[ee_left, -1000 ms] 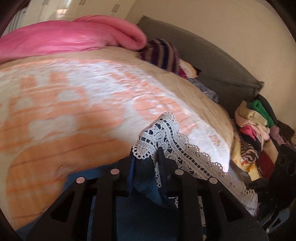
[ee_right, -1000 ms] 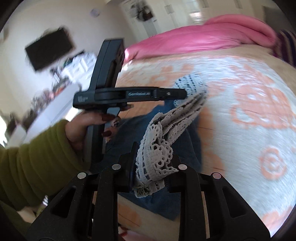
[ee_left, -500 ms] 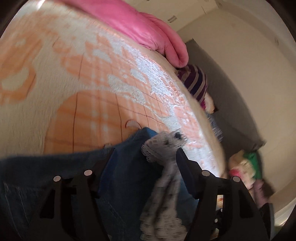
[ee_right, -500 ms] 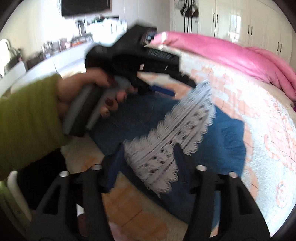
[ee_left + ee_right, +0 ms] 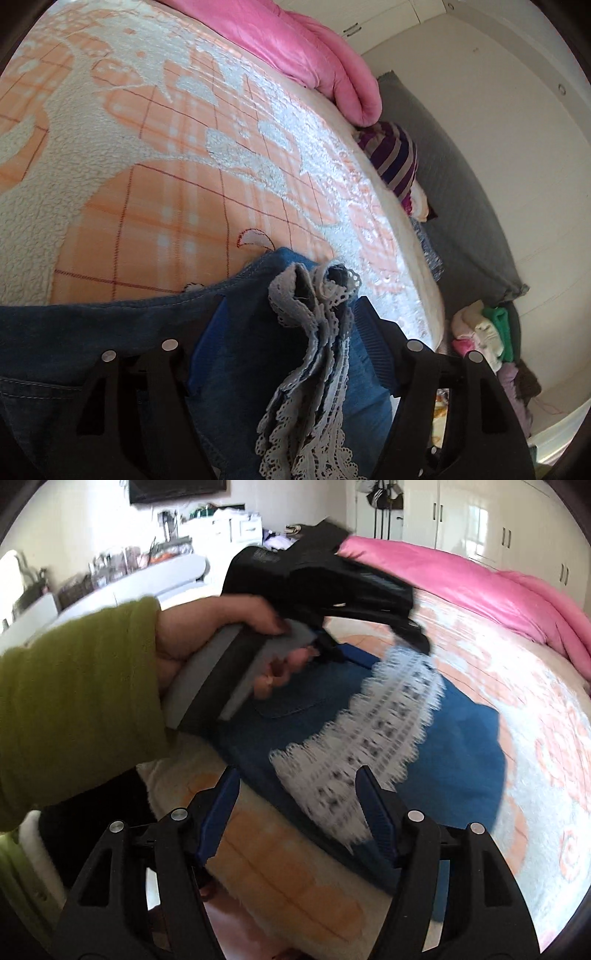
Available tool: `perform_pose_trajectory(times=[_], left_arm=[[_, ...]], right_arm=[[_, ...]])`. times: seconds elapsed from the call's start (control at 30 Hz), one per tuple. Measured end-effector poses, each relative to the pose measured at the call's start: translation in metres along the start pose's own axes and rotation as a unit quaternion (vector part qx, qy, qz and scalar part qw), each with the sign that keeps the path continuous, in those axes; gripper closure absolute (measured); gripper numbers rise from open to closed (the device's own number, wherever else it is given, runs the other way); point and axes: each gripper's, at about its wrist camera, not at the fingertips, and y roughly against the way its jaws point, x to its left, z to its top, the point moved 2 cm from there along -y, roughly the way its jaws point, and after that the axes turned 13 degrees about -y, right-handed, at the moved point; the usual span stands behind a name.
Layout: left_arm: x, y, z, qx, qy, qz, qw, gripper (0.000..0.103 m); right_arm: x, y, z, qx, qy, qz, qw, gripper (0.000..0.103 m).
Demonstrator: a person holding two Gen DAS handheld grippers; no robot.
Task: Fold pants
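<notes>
Blue denim pants with a white lace hem lie folded on the peach-and-white blanket near the bed's edge. My left gripper is open, its jaws wide either side of the bunched lace without pressing it. In the right wrist view the pants lie flat with the lace hem across the top. My right gripper is open just above the lace's near end, with nothing gripped. A hand in a green sleeve holds the left gripper at the lace's far end.
A pink duvet is heaped at the far side of the bed. A striped garment, a grey cushion and a pile of clothes sit beyond the bed's right edge. White wardrobes and a cluttered counter line the walls.
Both grippers were shut on the lace hem and have opened and let it go. Both rolled and dropped toward the bed; the pants now rest folded on the blanket.
</notes>
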Motion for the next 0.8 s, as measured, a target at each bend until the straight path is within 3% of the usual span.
perform_pose_trajectory(times=[0.13, 0.3, 0.53, 0.63, 0.8], left_arm=[[-0.007, -0.01, 0.001, 0.017, -0.016, 0.009, 0.9997, 0.053], [-0.014, -0.024, 0.005, 0.028, -0.034, 0.017, 0.9989, 0.083], [-0.025, -0.003, 0.009, -0.007, -0.057, 0.001, 0.9983, 0.085], [-0.014, 0.005, 0.006, -0.01, -0.045, -0.01, 0.9989, 0.085], [0.009, 0.001, -0.003, 0.012, -0.014, 0.006, 0.9998, 0.084]], right_arm=[[0.007, -0.027, 0.0, 0.029, 0.012, -0.03, 0.999, 0.058], [-0.016, -0.026, 0.008, 0.028, -0.038, 0.008, 0.999, 0.091], [-0.026, 0.015, 0.018, -0.007, -0.085, 0.104, 0.991, 0.092], [-0.028, 0.01, 0.02, 0.007, -0.1, 0.123, 0.987, 0.092], [-0.044, -0.011, 0.027, 0.048, -0.168, 0.169, 0.97, 0.086]])
